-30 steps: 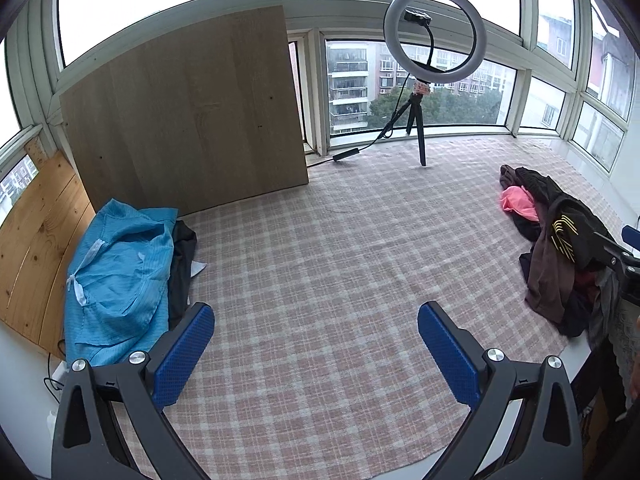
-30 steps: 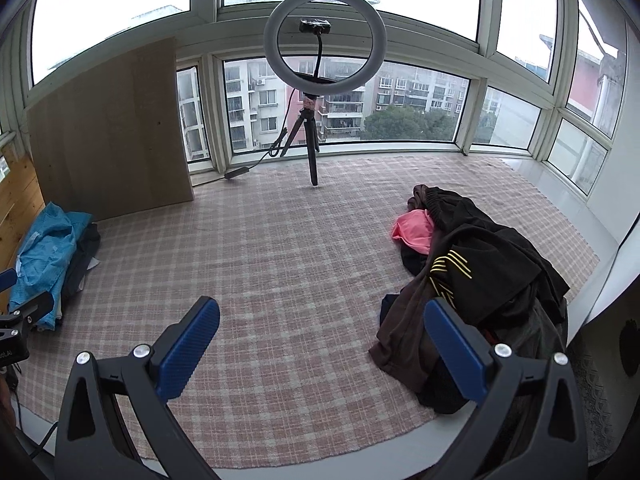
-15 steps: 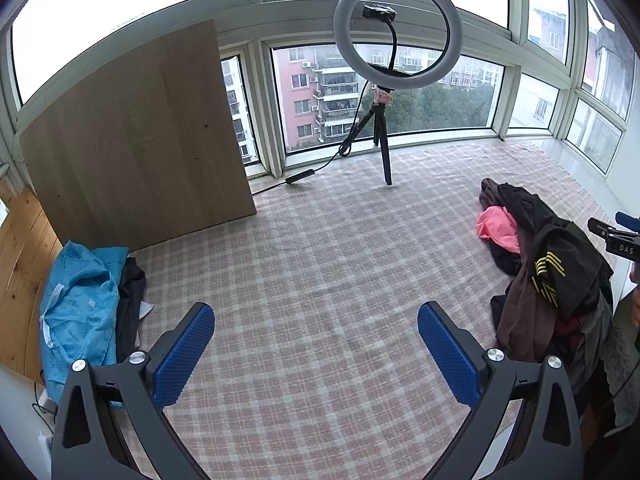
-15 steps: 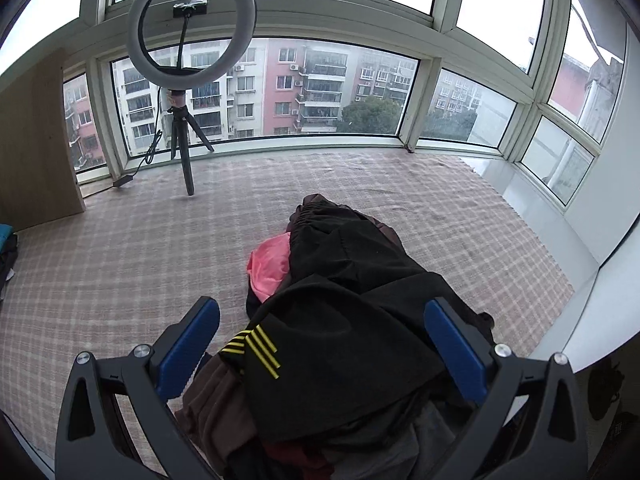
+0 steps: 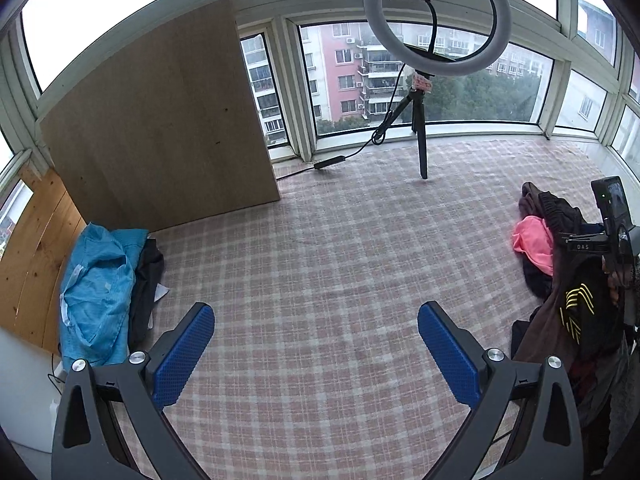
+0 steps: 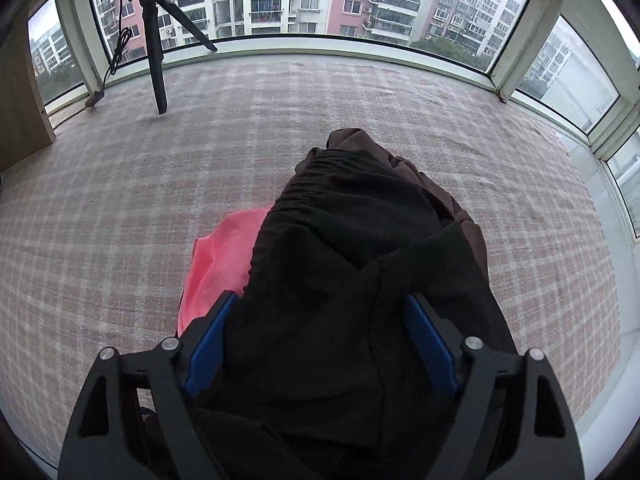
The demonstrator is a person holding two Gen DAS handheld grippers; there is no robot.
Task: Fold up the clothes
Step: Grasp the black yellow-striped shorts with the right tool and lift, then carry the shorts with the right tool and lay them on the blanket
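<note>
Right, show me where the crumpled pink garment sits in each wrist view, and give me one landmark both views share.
Left wrist view: the crumpled pink garment lies at the right edge, against the pile of dark clothes.
Right wrist view: it sits lower centre-left, tucked under the black elastic-waisted garment, just beyond the right gripper.
Shared landmark: the black tripod leg standing on the pink checked cloth.

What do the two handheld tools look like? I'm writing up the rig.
Both match: the left tool and right tool have black angular frames with triangular cut-outs, silver round screw heads at the joints, and flat blue textured pads on the fingers. No sleeves show.
</note>
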